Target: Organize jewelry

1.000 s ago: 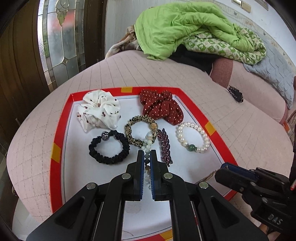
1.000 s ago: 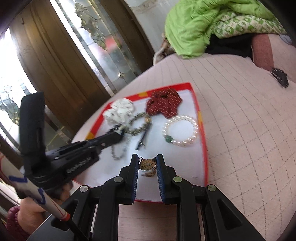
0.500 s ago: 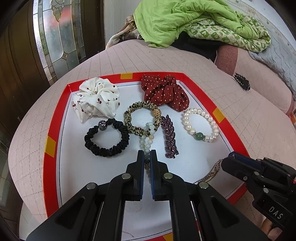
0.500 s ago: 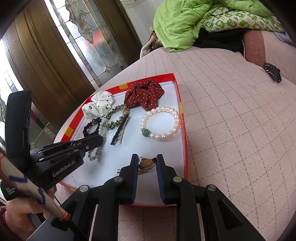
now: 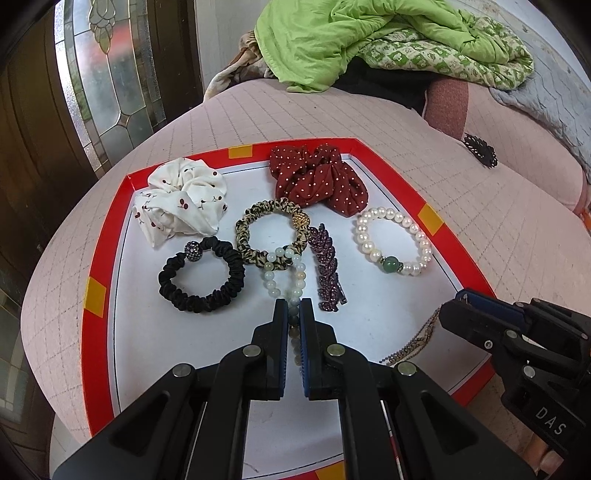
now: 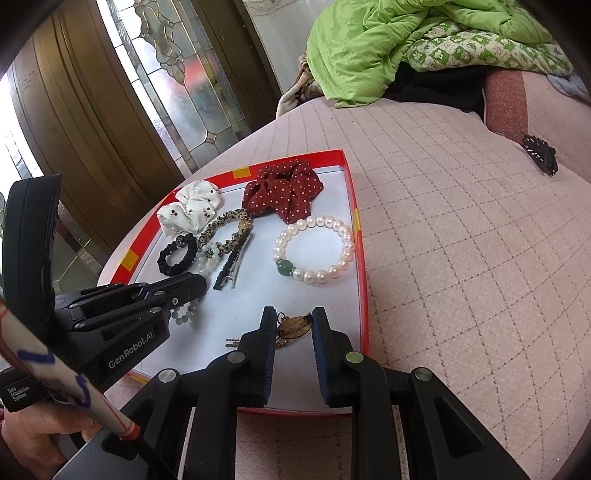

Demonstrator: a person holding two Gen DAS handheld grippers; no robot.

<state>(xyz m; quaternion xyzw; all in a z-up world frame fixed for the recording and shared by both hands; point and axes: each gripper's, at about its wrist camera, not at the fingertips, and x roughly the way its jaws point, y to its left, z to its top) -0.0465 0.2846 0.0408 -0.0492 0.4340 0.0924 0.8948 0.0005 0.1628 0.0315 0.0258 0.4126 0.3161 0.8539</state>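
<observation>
A red-rimmed white tray (image 5: 107, 240) lies on a pink quilted surface. In it are a white scrunchie (image 5: 181, 201), a red dotted scrunchie (image 5: 317, 181), a leopard hair tie (image 5: 273, 236), a black hair tie (image 5: 201, 275), a purple leaf clip (image 5: 327, 273) and a pearl bracelet (image 5: 393, 242). My left gripper (image 5: 294, 308) is shut on a pale jade bead bracelet (image 5: 284, 275) lying on the tray. My right gripper (image 6: 293, 321) holds a gold pendant necklace (image 6: 293, 326) between its fingers, over the tray's near right corner (image 6: 364, 332).
A black leaf-shaped clip (image 5: 480, 149) lies on the pink quilt (image 6: 461, 240) outside the tray, far right. Green bedding (image 5: 369, 33) is piled at the back. A glass-panelled wooden door (image 6: 110, 110) stands to the left.
Both grippers have drawn back toward the tray's near side. The left gripper has dragged the jade bracelet along. The right gripper's jaws look slightly wider around the pendant.
</observation>
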